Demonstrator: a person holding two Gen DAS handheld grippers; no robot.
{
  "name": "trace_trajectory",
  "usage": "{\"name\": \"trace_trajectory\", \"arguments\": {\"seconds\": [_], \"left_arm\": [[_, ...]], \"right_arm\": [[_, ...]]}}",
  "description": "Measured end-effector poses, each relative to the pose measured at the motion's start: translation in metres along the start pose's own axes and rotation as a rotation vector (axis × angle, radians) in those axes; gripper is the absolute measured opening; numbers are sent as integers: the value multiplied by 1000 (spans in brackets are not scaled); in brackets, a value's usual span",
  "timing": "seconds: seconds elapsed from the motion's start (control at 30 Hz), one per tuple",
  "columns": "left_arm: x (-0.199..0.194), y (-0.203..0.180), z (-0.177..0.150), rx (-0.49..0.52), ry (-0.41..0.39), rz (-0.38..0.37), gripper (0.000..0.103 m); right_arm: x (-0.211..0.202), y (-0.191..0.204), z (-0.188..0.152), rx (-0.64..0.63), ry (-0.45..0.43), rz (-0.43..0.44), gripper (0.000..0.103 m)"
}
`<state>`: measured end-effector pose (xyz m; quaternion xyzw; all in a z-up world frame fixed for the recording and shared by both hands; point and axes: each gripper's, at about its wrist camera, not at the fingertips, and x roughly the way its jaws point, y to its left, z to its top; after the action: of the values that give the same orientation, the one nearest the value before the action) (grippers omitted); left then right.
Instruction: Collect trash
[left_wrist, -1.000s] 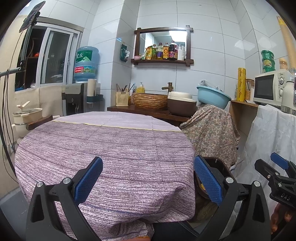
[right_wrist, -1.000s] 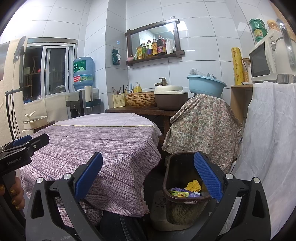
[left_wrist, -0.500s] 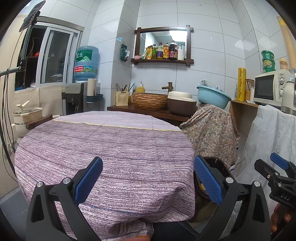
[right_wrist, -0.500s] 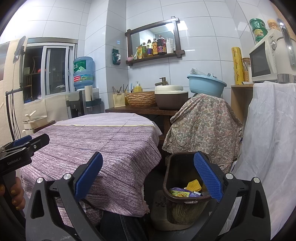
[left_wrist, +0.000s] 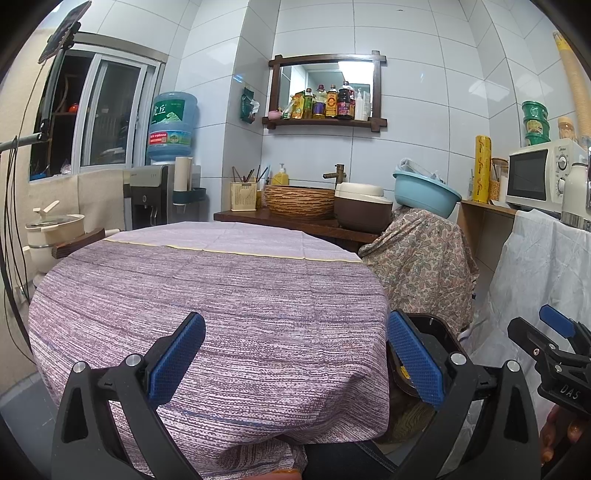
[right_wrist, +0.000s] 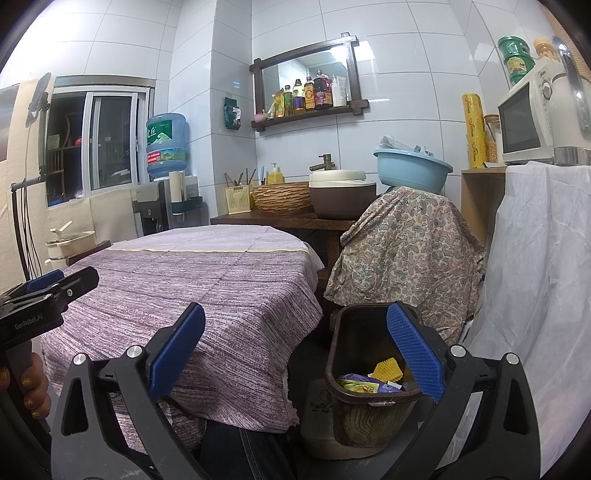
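Note:
A dark brown trash bin (right_wrist: 365, 369) stands on the floor right of the table, holding a yellow textured piece (right_wrist: 386, 369) and colourful wrappers (right_wrist: 360, 385). Its rim also shows in the left wrist view (left_wrist: 434, 332), mostly behind the finger. My left gripper (left_wrist: 295, 363) is open and empty, held over the near edge of the purple tablecloth (left_wrist: 221, 295). My right gripper (right_wrist: 295, 363) is open and empty, held between the table's corner and the bin. Each gripper shows at the edge of the other's view.
A floral-covered object (right_wrist: 402, 243) with a blue basin (right_wrist: 412, 170) stands behind the bin. A white sheet (right_wrist: 539, 295) hangs at right under a microwave (left_wrist: 539, 181). A wooden counter (left_wrist: 295, 221) with basket and pot is behind the table. A water dispenser (left_wrist: 162, 184) stands at left.

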<state>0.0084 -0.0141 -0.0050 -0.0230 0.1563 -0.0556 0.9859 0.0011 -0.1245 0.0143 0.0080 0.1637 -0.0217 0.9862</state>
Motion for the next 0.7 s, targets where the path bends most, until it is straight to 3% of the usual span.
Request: {"name": "trace_trajectory", "arguments": {"seconds": [0.7], "left_arm": [[1, 1, 2, -16, 5, -11, 98]], "right_arm": [[1, 2, -1, 3, 3, 1, 97]]}}
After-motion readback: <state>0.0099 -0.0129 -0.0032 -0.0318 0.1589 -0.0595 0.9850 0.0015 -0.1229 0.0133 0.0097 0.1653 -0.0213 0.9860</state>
